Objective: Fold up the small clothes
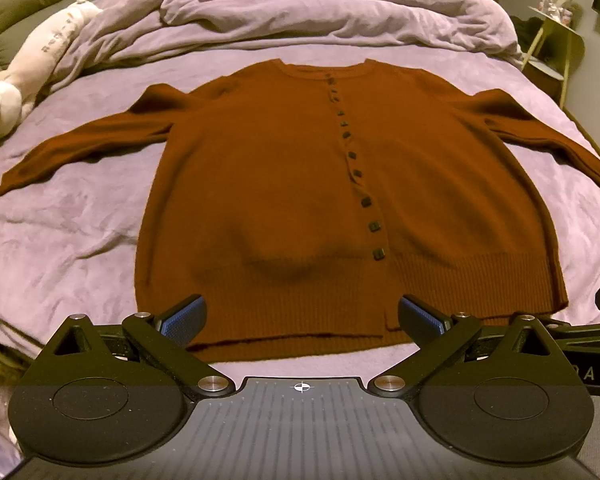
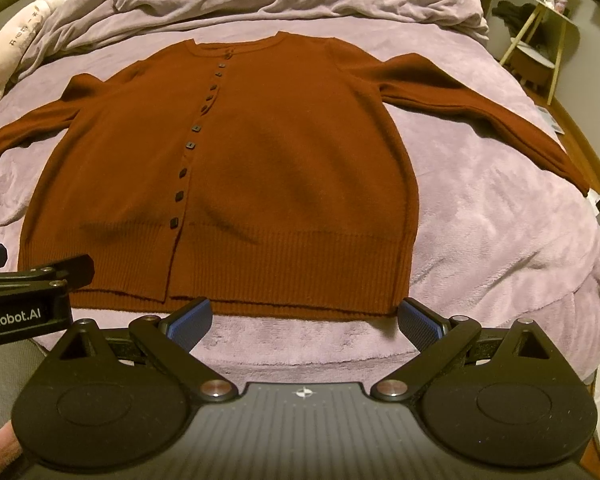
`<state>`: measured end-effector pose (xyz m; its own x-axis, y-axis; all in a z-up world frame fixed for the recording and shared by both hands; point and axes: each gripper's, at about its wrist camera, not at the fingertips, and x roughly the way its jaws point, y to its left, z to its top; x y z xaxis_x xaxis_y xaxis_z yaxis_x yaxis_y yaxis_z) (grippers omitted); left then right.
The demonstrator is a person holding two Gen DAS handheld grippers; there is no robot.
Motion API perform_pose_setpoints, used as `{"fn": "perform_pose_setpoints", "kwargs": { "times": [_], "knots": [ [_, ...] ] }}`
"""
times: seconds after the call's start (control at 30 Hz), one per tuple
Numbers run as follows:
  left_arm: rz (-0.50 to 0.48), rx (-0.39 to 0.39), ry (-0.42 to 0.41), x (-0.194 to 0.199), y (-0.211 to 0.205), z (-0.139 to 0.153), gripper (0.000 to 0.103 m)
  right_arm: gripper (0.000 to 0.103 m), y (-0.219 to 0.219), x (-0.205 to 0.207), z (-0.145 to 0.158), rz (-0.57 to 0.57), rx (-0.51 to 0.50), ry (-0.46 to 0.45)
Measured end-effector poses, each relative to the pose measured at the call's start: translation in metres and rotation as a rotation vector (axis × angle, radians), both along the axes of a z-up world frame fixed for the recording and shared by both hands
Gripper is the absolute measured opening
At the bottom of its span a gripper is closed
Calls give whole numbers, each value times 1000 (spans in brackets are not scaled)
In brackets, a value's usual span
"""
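A rust-brown buttoned cardigan [image 1: 284, 184] lies flat, front up, on the lilac bed cover, sleeves spread out to both sides and hem toward me. A row of dark square buttons [image 1: 358, 174] runs down its front. My left gripper [image 1: 300, 316] hovers open over the ribbed hem, left of the button band, with nothing between its blue pads. In the right wrist view the same cardigan [image 2: 260, 152] fills the middle. My right gripper [image 2: 304, 318] stands open just short of the hem's right half, holding nothing. The left gripper's black body [image 2: 32, 280] shows at that view's left edge.
A rumpled lilac duvet [image 1: 300, 12] is heaped at the far end of the bed. A white plush toy [image 1: 28, 68] lies along the left side. A small side table [image 2: 540, 40] stands beyond the bed's right edge. The bed cover [image 2: 500, 240] drops off at right.
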<state>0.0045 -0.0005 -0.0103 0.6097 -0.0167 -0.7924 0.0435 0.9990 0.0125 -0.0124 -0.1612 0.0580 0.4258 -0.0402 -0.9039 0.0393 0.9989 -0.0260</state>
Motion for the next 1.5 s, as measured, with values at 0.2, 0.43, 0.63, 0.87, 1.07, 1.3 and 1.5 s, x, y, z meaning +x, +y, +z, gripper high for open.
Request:
{"fn": "perform_pose_setpoints", "kwargs": {
  "times": [0.2, 0.43, 0.63, 0.87, 1.07, 1.3, 1.5],
  "knots": [
    [-1, 5, -3, 1, -1, -2, 103, 99, -1, 1, -2, 0, 3, 4],
    [-6, 1, -17, 3, -1, -4, 103, 99, -5, 2, -5, -6, 21, 3],
    [-10, -12, -12, 6, -1, -8, 103, 99, -9, 4, -8, -12, 67, -5],
    [-12, -20, -5, 11, 1, -15, 103, 99, -17, 6, -15, -28, 104, -6],
    [4, -37, 11, 20, 5, -24, 103, 99, -43, 13, -34, -106, 212, 27],
    [24, -46, 6, 26, 9, -29, 103, 99, -107, -2, -29, -292, 490, -278],
    [35, -48, -51, 36, 9, -26, 103, 99, -190, 17, -51, -489, 608, -284]
  ]
}}
